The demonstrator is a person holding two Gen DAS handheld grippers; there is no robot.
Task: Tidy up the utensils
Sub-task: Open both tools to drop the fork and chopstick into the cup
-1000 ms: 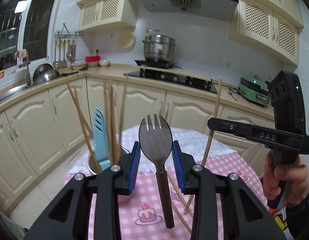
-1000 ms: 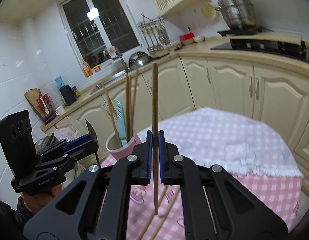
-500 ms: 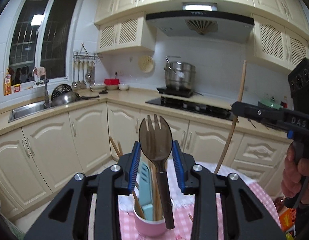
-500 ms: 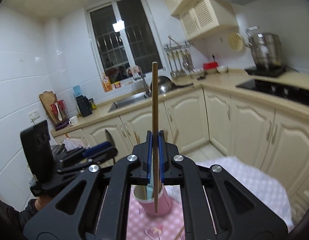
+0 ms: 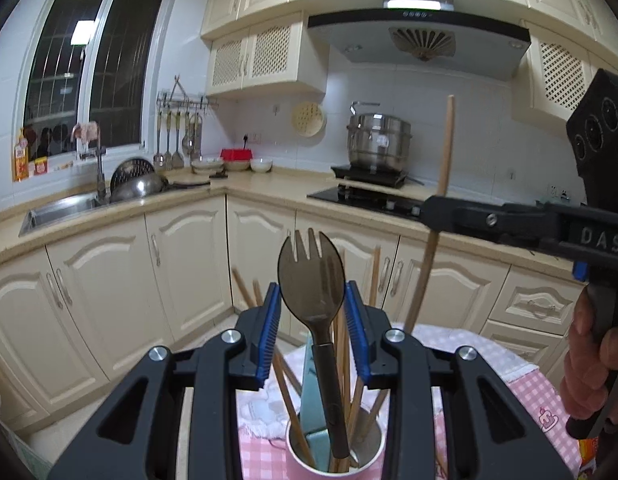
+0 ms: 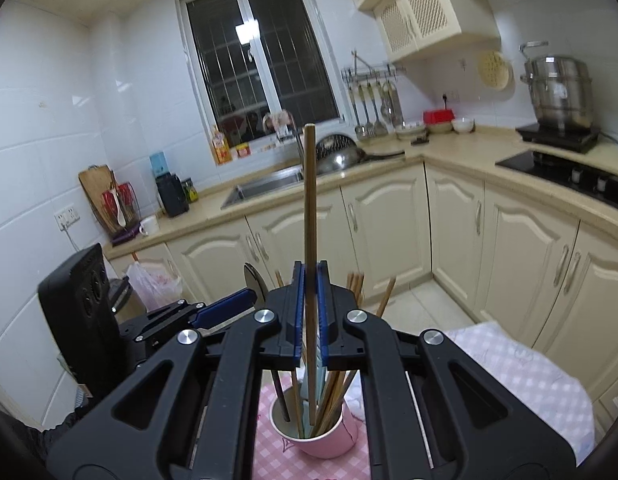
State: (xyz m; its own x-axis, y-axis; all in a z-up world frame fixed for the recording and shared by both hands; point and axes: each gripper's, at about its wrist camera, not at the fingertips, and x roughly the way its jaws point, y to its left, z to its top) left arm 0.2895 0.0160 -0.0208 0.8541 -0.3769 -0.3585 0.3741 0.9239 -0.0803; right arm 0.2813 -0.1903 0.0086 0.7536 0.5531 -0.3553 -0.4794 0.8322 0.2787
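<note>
Both grippers hold things above the pink cup

The left gripper point(image 5: 312, 312) squeezes a dark spork point(image 5: 311, 276) by its wide head, prongs up, handle end down in the cup point(image 5: 309, 462). The right gripper point(image 6: 310, 312) is pinched tight on one chopstick point(image 6: 309, 200), standing straight up. More chopsticks point(image 6: 333, 392) and a blue tool point(image 5: 311, 408) stand in the cup on the pink checked cloth point(image 6: 269, 452).

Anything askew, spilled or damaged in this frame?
Nothing spilled or broken shows. The chopsticks in the pink cup splay at mixed angles. The spork and single chopstick are each held upright above it.
</note>
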